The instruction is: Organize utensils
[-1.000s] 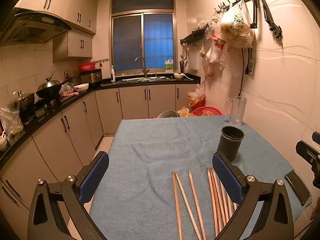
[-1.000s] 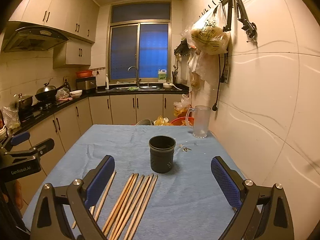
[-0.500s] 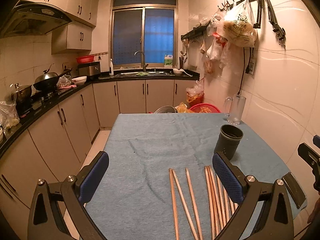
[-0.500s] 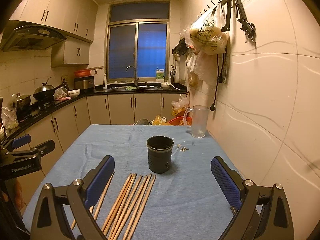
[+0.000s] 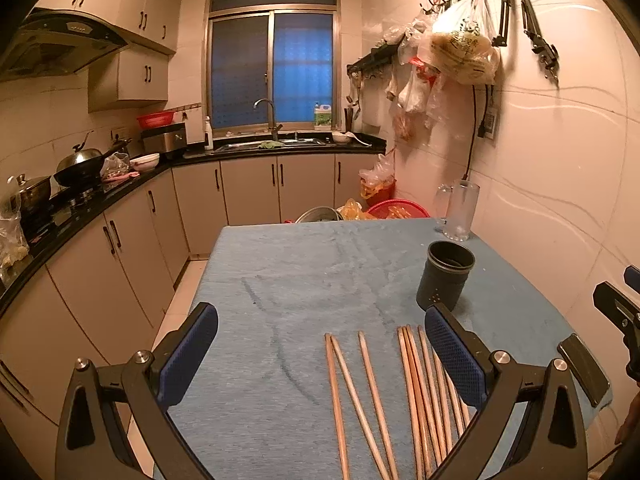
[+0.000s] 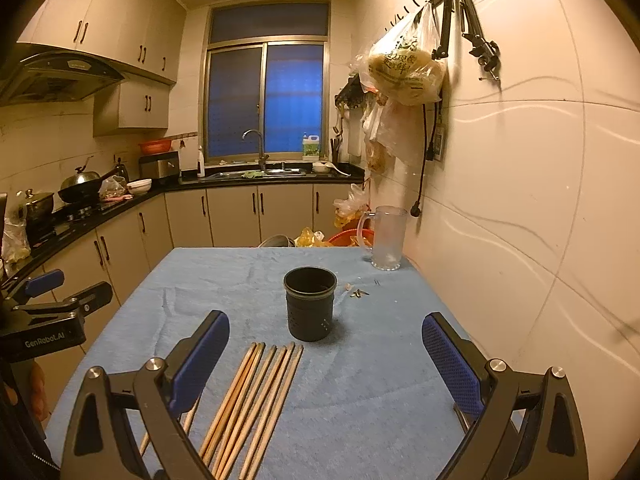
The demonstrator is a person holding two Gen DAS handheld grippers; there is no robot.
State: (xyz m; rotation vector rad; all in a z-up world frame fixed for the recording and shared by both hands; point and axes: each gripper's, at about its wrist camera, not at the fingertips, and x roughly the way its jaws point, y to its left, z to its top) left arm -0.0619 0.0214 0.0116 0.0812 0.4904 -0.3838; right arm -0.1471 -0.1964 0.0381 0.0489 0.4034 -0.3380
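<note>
Several wooden chopsticks [image 5: 420,392] [image 6: 252,404] lie side by side on the blue cloth-covered table [image 5: 304,280] [image 6: 380,380], near its front edge. A dark cylindrical utensil holder [image 5: 445,275] [image 6: 310,303] stands upright and empty just beyond their tips. My left gripper [image 5: 320,356] hovers open above the chopsticks, three of them loose between its fingers and the rest under its right finger. My right gripper [image 6: 325,360] is open too, low over the table, with the chopstick bundle by its left finger. Neither holds anything.
A frosted glass mug [image 5: 460,211] [image 6: 385,237] stands at the table's far right corner against the tiled wall. Small scraps [image 6: 358,292] lie right of the holder. Kitchen cabinets and a counter [image 5: 100,200] run along the left; plastic bags [image 6: 404,68] hang from wall hooks.
Both views have shifted slightly: the holder and chopsticks sit a little closer and lower in the frames. Both grippers stay open and empty.
</note>
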